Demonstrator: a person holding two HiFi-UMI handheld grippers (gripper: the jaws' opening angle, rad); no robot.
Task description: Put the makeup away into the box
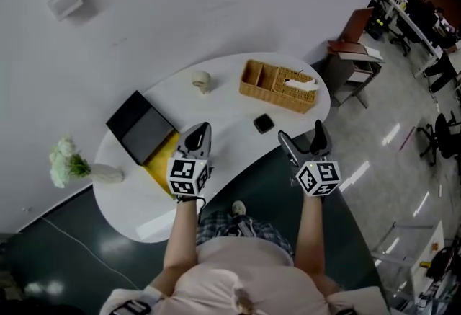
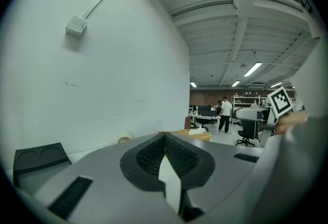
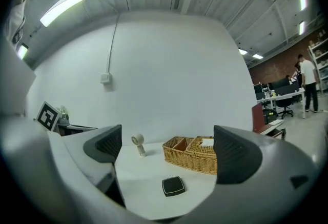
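A black square makeup compact (image 1: 263, 123) lies on the white table (image 1: 223, 101), just in front of a wicker box (image 1: 281, 86) with several compartments. My right gripper (image 1: 301, 133) stands open at the table's near edge, right of the compact. In the right gripper view the compact (image 3: 173, 186) lies low between the open jaws of the right gripper (image 3: 169, 148), with the box (image 3: 192, 155) behind it. My left gripper (image 1: 204, 127) is shut and empty over the table's near left part. The left gripper (image 2: 165, 138) shows its jaws pressed together.
A small white fan (image 1: 202, 81) stands left of the box. A dark tray-like case (image 1: 140, 126) and a yellow sheet (image 1: 160, 162) lie at the table's left, near a vase of white flowers (image 1: 65, 162). A chair (image 1: 353, 54) stands to the right. A white wall is behind.
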